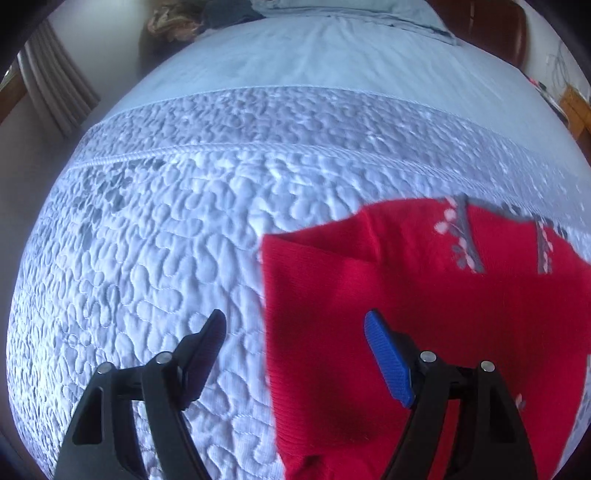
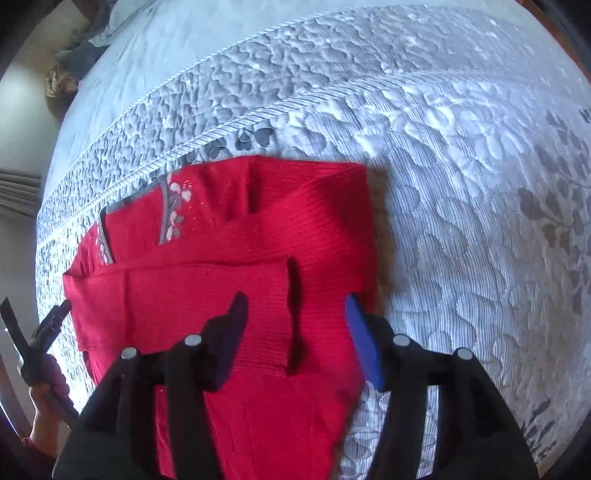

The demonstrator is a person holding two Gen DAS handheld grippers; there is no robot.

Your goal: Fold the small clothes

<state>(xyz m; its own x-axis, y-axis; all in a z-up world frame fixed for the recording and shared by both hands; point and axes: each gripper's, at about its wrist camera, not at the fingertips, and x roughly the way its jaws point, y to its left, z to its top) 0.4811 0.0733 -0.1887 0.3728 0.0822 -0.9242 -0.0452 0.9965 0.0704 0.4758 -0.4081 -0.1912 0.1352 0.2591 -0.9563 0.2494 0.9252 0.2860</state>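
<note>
Bedroom setup, with a pale blue quilted bedspread (image 1: 166,229) doing duty as the folding surface, pillows (image 1: 332,11) up at the far end and a curtain (image 1: 55,88) off to the side. Makes sense as a spot: it's wide, flat and soft, so a knit lies out without sliding.

On the quilt sits the red sweater (image 2: 229,280), already partly folded, with a sleeve laid across the body as a band and another layer doubled over near the front. It's a fine ribbed knit, bright red, with a grey strip and small pale flower embroidery (image 2: 173,206) near the far edge. Edges look fairly square, a few soft creases.

Right gripper (image 2: 295,325) hovers just over the near part of the sweater, jaws spread wide and holding nothing, probably lined up for the next fold or a smoothing pass. Left gripper (image 1: 295,354) hangs at the sweater's left edge, one finger over bare quilt and the other over red fabric, jaws also wide apart and empty. Looks like it's staged to pinch that side edge. From the right wrist view, the person's left hand (image 2: 48,384) shows wrapped around its handle.
</note>
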